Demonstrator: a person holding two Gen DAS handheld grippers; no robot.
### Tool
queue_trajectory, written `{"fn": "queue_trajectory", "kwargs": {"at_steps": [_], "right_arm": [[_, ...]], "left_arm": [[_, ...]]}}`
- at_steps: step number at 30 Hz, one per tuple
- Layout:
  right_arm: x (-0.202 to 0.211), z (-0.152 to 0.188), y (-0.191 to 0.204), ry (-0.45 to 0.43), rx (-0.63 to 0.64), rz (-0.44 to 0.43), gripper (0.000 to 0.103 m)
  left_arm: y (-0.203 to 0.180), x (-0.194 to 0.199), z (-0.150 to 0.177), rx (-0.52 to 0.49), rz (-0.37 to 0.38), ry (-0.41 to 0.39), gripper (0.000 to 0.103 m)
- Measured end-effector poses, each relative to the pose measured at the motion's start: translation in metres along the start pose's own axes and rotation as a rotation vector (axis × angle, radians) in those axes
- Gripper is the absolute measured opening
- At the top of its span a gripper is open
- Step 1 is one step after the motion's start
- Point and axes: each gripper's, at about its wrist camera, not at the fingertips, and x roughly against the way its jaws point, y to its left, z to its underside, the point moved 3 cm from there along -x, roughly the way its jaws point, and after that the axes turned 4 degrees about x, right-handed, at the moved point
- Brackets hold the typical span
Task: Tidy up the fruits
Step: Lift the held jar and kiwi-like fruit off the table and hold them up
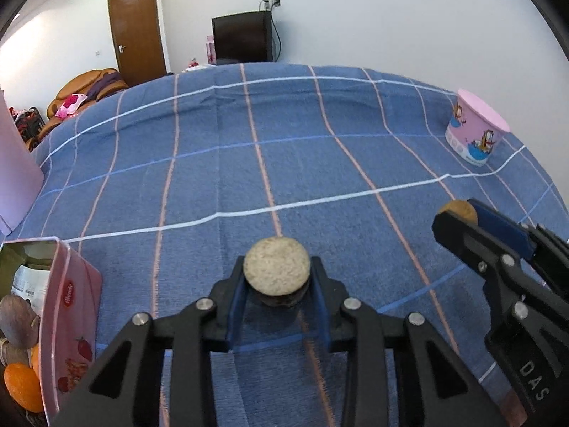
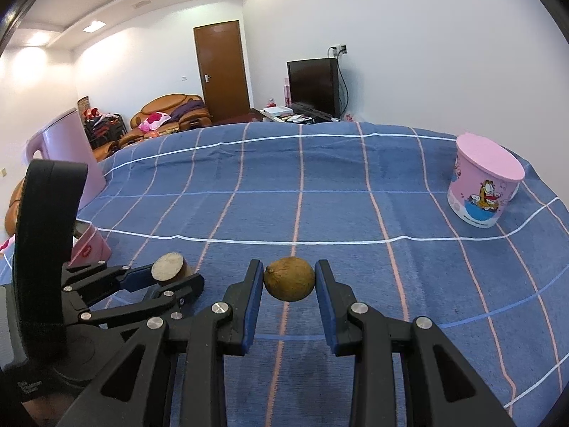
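Gripping 1 fruit in each tool, the person is working over the blue checked cloth (image 2: 320,192). The left gripper (image 1: 276,277) is clamped on a cut-topped brown fruit (image 1: 276,266), its 2 blue pads pressing the sides, and the fruit appears to be resting on or just above the cloth. The right gripper (image 2: 288,279) is clamped on a small round brown fruit (image 2: 288,278), with both pads touching it at its widest part. At the near left, a pink tin (image 1: 67,306) is holding an orange (image 1: 23,384) and other pieces, so it is probably the destination, though this is a judgement. For a clean transfer, both grips should be staying centred on the fruit, and each lift should be going straight up before any sideways travel. The cut-topped fruit is sitting near the pad tips, so tilting could let it slip. A pink lidded cup (image 2: 485,185) is standing well apart at the far right, outside the working path.
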Motion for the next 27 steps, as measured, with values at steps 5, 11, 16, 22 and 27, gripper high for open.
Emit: {"fn": "queue_trajectory", "kwargs": {"at_steps": [5, 11, 16, 22, 27], "right_arm": [[0.001, 0.000, -0.001, -0.015, -0.001, -0.004, 0.032], [0.009, 0.001, 0.002, -0.046, 0.010, -0.001, 0.032], [0.014, 0.001, 0.005, -0.071, 0.028, 0.003, 0.032], [0.017, 0.000, 0.006, -0.089, 0.034, 0.006, 0.032], [0.022, 0.000, 0.008, -0.112, 0.039, 0.005, 0.032]], "left_arm": [[0.001, 0.007, -0.002, 0.001, -0.014, -0.043, 0.035], [0.000, 0.017, -0.004, -0.006, -0.048, -0.103, 0.035], [0.000, 0.022, -0.004, -0.009, -0.062, -0.132, 0.035], [0.000, 0.028, -0.003, -0.013, -0.075, -0.164, 0.035], [0.001, 0.033, -0.003, -0.010, -0.085, -0.191, 0.035]]}}
